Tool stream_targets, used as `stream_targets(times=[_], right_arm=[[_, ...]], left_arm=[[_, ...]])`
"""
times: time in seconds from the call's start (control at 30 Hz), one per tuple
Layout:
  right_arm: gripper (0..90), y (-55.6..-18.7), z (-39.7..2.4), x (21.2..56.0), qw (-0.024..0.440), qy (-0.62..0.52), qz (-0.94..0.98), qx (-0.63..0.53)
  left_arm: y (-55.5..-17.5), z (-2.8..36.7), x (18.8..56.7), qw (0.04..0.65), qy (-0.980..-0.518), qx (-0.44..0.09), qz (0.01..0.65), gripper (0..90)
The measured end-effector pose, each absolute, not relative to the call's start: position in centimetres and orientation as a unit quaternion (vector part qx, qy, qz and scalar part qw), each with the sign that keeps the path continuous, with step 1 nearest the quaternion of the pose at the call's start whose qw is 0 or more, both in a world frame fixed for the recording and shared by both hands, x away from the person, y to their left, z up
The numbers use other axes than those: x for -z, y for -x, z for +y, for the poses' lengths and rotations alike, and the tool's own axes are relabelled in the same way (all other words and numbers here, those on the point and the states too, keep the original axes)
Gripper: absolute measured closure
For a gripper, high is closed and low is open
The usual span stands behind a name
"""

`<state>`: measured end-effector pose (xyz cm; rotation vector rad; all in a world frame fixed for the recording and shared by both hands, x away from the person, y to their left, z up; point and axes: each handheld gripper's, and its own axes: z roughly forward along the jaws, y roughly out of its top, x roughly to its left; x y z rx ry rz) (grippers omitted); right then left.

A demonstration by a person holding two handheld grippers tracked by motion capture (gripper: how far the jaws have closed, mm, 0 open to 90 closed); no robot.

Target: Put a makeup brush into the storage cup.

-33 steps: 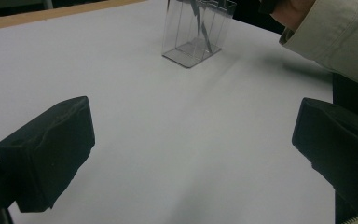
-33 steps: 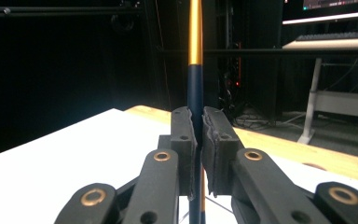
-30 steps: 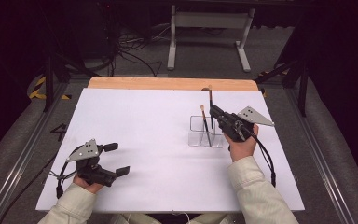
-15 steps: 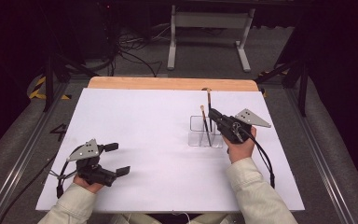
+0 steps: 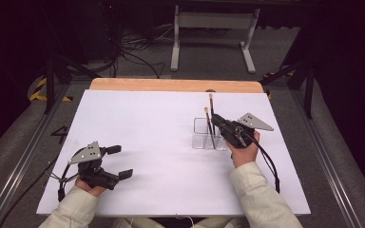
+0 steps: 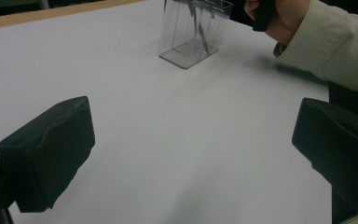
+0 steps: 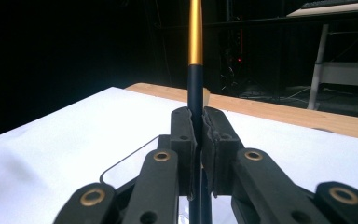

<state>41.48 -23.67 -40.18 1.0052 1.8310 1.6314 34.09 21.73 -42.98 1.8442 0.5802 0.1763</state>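
Note:
My right gripper (image 5: 217,121) is shut on a thin brush (image 5: 211,105) with a dark handle and a pale tip. It holds the brush upright over a clear plastic holder (image 5: 200,137) on the white table top. A second brush (image 5: 207,119) stands in the holder beside it. In the right gripper view the pads of the right gripper (image 7: 196,126) pinch the black handle below the gold ferrule of the brush (image 7: 195,42). My left gripper (image 5: 120,161) rests open and empty at the front left. The left gripper (image 6: 191,154) has the clear holder (image 6: 193,32) far ahead of its jaws.
The white board (image 5: 161,142) covers a wooden table whose far edge (image 5: 171,85) shows bare. A metal stand (image 5: 214,33) and cables lie on the dark floor beyond. A person's sleeve (image 6: 335,51) reaches in behind the holder.
The right gripper with its brush has drifted slightly left and toward the person. The left gripper has stayed where it was.

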Motion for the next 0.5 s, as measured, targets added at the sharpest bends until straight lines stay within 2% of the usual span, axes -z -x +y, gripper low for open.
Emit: stream_targets(times=[0.5], right_arm=[[83.1,-41.44,-23.74,40.57,0.235,-0.372,0.675,-0.592]], left_arm=[[-34.09,21.73,42.96,0.565,-0.784,-0.076,0.245,0.0]])
